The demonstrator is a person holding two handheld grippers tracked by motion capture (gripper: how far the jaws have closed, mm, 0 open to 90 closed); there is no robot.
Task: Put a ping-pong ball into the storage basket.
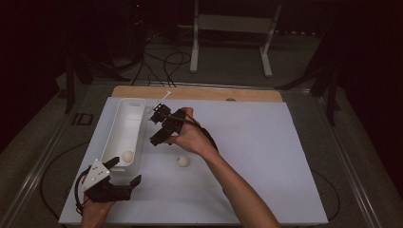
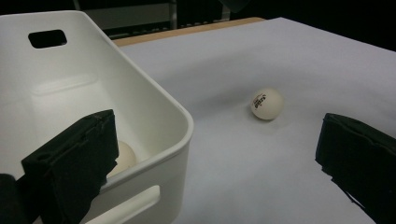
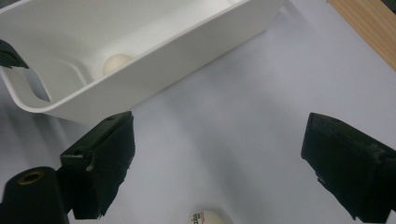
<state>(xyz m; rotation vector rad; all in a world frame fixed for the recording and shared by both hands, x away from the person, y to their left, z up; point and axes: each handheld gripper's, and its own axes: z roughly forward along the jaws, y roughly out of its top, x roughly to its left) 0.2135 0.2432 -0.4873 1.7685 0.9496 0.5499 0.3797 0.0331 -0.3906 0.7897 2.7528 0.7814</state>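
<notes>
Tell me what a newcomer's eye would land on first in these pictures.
Probably the long white bin on the left of the white mat, with one ball lying at its near end. Next, a second ball loose on the mat beside it, just below the right tongs, which are open; the left tongs, also open, straddle the bin's near corner.

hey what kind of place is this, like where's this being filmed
Probably a lab or recording workspace, not a home: a table covered in plain white sheeting, loose cables on the floor behind it, a white metal stand, and dark surroundings around the lit work area.
</notes>
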